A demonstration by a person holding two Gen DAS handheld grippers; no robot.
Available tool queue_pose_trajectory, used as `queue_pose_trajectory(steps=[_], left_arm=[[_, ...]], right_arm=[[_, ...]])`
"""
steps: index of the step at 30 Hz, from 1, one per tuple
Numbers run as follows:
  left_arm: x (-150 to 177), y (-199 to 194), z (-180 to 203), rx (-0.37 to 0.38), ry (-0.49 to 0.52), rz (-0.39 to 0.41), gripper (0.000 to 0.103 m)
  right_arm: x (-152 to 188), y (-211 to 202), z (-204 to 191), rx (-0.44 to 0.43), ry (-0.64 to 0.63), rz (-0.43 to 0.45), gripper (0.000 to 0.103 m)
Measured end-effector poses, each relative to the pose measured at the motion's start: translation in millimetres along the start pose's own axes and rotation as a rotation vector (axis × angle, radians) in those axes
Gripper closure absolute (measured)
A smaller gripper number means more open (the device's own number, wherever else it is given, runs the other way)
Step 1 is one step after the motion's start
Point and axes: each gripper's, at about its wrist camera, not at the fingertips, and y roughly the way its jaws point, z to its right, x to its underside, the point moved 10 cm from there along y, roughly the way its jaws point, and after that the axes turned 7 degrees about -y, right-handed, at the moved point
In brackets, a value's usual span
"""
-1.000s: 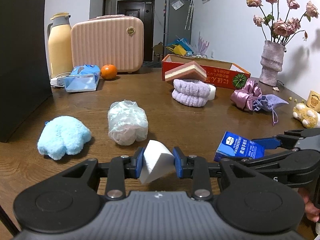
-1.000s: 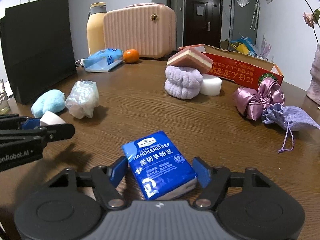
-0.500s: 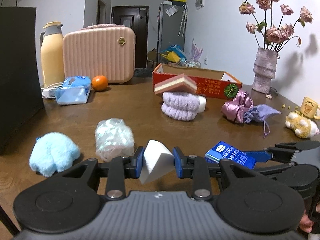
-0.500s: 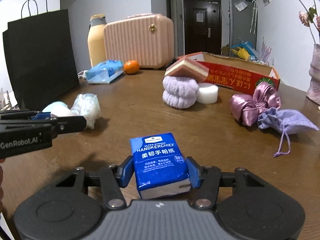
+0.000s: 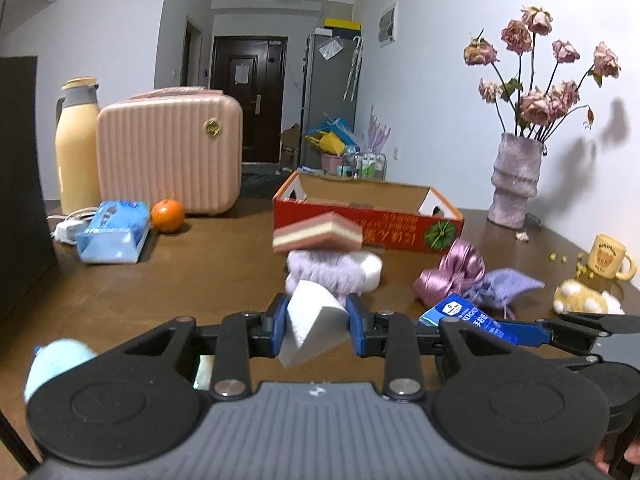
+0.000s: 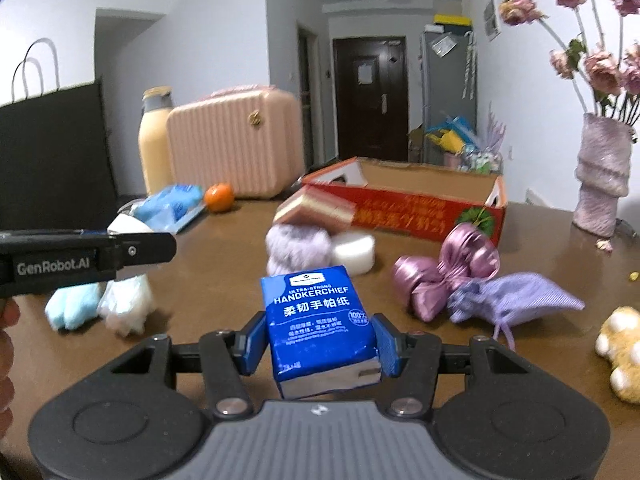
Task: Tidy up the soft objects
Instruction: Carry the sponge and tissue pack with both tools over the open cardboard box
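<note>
My left gripper (image 5: 316, 324) is shut on a white wedge sponge (image 5: 310, 326) and holds it above the brown table (image 5: 192, 288). My right gripper (image 6: 322, 340) is shut on a blue handkerchief tissue pack (image 6: 320, 324), also lifted; the pack shows in the left wrist view (image 5: 460, 314). Ahead stands an open red cardboard box (image 5: 368, 216). In front of it a pink layered sponge (image 5: 318, 234) rests on a purple fluffy band (image 5: 324, 274) beside a white round sponge (image 5: 370, 270). The left gripper's side shows in the right wrist view (image 6: 120, 250).
A pink satin bow (image 6: 444, 272), lilac drawstring pouch (image 6: 516, 298) and yellow plush (image 6: 620, 354) lie right. A light blue plush (image 6: 72, 306) and plastic-wrapped bundle (image 6: 128, 304) lie left. Farther back: black bag (image 6: 52, 152), yellow flask (image 5: 76, 148), pink case (image 5: 170, 158), orange (image 5: 167, 215), wipes pack (image 5: 114, 232), vase (image 5: 516, 180), mug (image 5: 610, 256).
Both grippers have risen and tilted up, moving forward toward the red box. The right gripper closed on the tissue pack and lifted it off the table. The left keeps the sponge.
</note>
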Motion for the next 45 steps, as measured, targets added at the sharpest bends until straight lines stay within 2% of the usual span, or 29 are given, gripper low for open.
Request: queue_pose_trajectory(steps=[17, 26, 45], left_arm=[[-64.4, 51.2, 41.9, 0.009, -0.064, 0.068, 0.071], [-99.0, 92.9, 54.4, -0.012, -0.117, 0.098, 0.071], [-134.2, 196.4, 66.7, -0.056, -0.175, 0.090, 0.071]], right_arm=[[-59.2, 21.2, 76.9, 0.106, 0.089, 0.129, 0.049], [-90.6, 50.3, 103.8, 0.140, 0.098, 0.165, 0.049], [-131.0, 130.8, 158.8, 0.197, 0.102, 0.136, 0.049]])
